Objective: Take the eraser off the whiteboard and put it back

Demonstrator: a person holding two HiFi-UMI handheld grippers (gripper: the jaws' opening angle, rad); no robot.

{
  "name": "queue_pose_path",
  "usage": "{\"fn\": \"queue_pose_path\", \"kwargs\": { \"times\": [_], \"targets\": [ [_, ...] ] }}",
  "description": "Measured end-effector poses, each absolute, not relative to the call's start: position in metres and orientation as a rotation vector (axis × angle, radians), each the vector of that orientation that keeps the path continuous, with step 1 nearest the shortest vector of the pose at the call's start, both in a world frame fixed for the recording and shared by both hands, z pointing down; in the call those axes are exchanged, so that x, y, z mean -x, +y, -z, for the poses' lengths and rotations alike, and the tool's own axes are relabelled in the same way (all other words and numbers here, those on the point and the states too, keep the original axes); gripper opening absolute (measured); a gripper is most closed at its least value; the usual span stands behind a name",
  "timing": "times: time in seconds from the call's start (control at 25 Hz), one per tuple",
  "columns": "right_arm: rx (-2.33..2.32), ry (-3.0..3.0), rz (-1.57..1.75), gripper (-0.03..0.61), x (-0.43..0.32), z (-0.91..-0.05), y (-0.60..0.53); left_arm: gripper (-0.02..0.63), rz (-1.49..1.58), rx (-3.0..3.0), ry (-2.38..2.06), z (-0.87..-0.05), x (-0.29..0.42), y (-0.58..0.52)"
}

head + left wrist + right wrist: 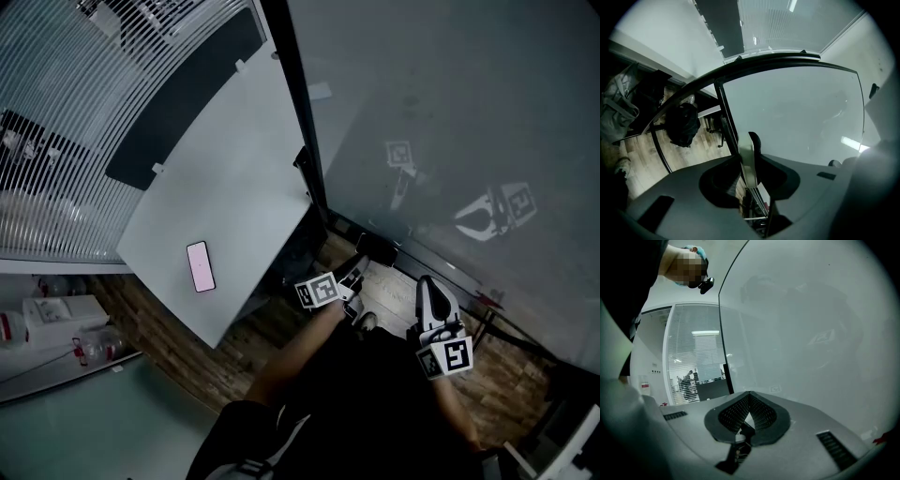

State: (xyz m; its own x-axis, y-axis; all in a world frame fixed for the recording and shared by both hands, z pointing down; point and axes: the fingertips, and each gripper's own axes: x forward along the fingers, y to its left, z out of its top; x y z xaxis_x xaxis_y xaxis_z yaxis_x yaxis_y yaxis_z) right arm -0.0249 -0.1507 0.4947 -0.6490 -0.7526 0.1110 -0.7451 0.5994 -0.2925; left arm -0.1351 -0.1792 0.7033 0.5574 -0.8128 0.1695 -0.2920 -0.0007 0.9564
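My left gripper (pixel 752 165) is shut on the eraser (pixel 750 149), a thin flat block seen edge-on with a pale face and a black back. The eraser stands upright between the pads, just in front of the grey whiteboard (pixel 797 112). In the head view the left gripper (pixel 360 266) reaches toward the board's bottom rail, with a dark block, likely the eraser (pixel 377 249), at its tips. My right gripper (pixel 427 284) hangs beside it, a little to the right. The right gripper (pixel 749 399) is shut with nothing in it, its ribbed pads meeting, and it faces the whiteboard (pixel 811 333).
A white table (pixel 234 187) with a pink phone (pixel 200 266) stands left of the board. A black bag (pixel 683 124) sits on the wooden floor by the board's frame. Slatted blinds (pixel 66 122) and a low shelf with bottles (pixel 56 323) fill the far left.
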Motion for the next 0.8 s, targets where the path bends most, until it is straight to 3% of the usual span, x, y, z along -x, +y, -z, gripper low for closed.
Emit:
{"fn": "queue_pose_path", "kwargs": {
  "times": [0.8],
  "targets": [
    [1.322, 2.779, 0.518, 0.015, 0.026, -0.495, -0.152, 0.115, 0.565, -1.507, -0.912, -0.711, 0.129, -0.191]
  ]
}}
